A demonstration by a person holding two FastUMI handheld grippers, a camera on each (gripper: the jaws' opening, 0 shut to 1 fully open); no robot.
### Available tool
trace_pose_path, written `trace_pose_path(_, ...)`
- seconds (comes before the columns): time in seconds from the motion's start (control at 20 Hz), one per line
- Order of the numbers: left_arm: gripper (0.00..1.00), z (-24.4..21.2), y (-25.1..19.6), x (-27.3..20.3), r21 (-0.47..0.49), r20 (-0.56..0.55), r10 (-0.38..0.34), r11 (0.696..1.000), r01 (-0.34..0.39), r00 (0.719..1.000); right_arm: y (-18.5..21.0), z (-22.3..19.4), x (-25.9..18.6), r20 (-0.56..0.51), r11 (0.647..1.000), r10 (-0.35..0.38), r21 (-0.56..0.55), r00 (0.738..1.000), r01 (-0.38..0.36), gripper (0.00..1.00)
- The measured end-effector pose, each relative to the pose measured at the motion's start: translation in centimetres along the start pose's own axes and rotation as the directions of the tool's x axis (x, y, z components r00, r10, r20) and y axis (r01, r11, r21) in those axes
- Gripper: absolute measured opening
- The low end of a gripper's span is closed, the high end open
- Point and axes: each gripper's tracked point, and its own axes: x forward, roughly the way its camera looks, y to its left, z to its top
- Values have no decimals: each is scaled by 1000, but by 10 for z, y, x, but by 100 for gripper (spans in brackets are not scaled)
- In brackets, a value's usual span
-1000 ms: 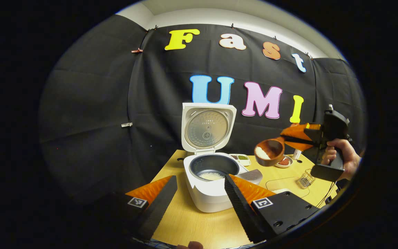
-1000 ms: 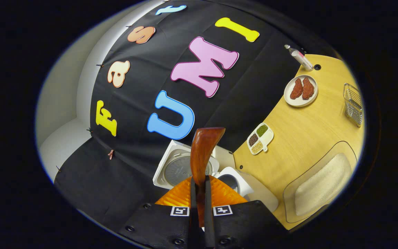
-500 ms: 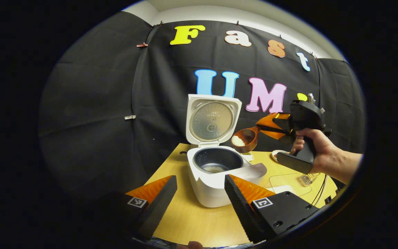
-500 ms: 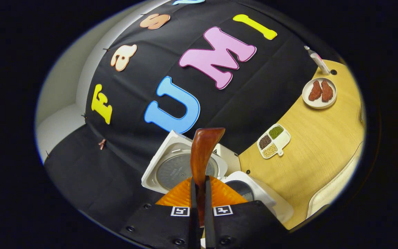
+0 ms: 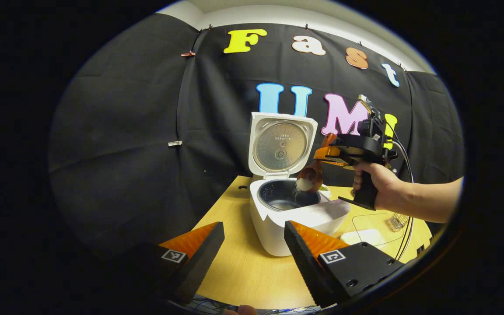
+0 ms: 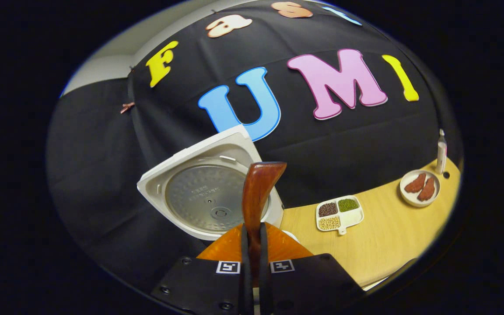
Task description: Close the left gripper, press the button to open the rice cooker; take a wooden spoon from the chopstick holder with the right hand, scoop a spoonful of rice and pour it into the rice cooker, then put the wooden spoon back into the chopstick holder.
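Right tongs, clenched on the wooden spoon, hold its tipped bowl above the rice cooker; pale rice falls into the dark round inner pot. Left tongs hang released, near the cooker's smooth white body on the wood-grain surface. The upright lid shows a dimpled metal liner. The spoon's grip is hidden between the fingers.

Staged recording booth, black cloth wall, wooden table, rice cooker
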Motion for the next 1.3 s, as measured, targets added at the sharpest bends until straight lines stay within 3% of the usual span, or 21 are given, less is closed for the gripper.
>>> trace_pose_path(0.25,95,-2,4,-5,-7,1,17,1000,-17,1000,10,-14,10,-35,979,25,-200,999,-32,10)
trace_pose_path(0.5,95,-3,3,-9,-13,5,21,1000,-21,1000,28,-21,6,-47,924,58,-375,997,-72,10)
trace_pose_path(0.85,95,-2,5,-12,-10,8,30,1000,-30,1000,55,-24,-1,-66,810,119,-571,991,-135,10)
trace_pose_path(1.3,95,3,3,-13,-14,20,32,999,-31,999,84,-29,-12,-77,630,186,-755,980,-179,10)
